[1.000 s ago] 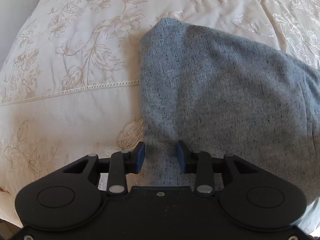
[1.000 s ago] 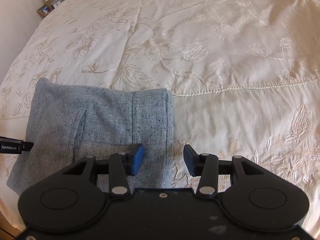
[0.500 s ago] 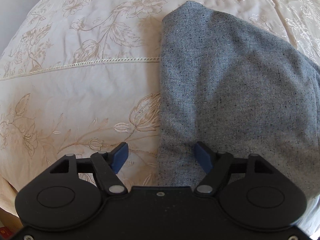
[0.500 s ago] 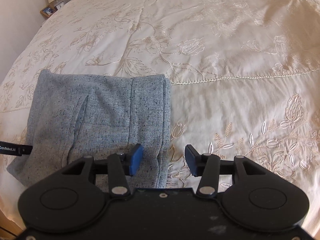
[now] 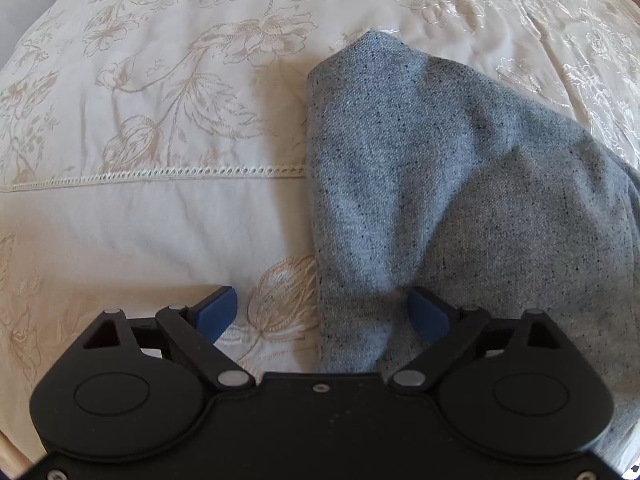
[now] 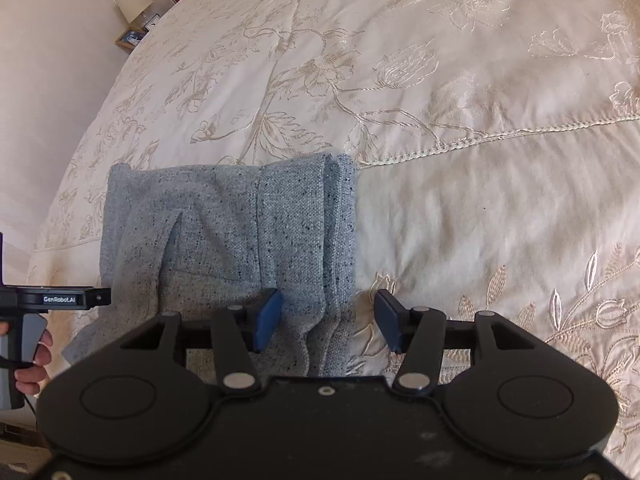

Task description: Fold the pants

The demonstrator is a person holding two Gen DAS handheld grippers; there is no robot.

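The folded grey speckled pants [image 5: 460, 184] lie on the cream embroidered bedspread [image 5: 160, 120]. My left gripper [image 5: 322, 312] is open, its jaws spanning the pants' near left edge; the cloth bulges up by the right fingertip [image 5: 426, 312]. In the right wrist view the pants [image 6: 240, 232] show as a folded stack with a seam and layered right edge. My right gripper [image 6: 328, 320] is open around that near right edge. The left gripper's body [image 6: 56, 300] and the hand holding it show at the far left.
The bedspread [image 6: 480, 120] stretches far and right of the pants, with a stitched seam line across it. A bedside table with a lamp [image 6: 134, 2] and a small frame stands at the far left corner by the wall.
My left gripper opened wide and shifted along the pants' left edge, and the cloth there has puckered up. My right gripper opened a little wider and tilted; the pants' right edge looks bunched.
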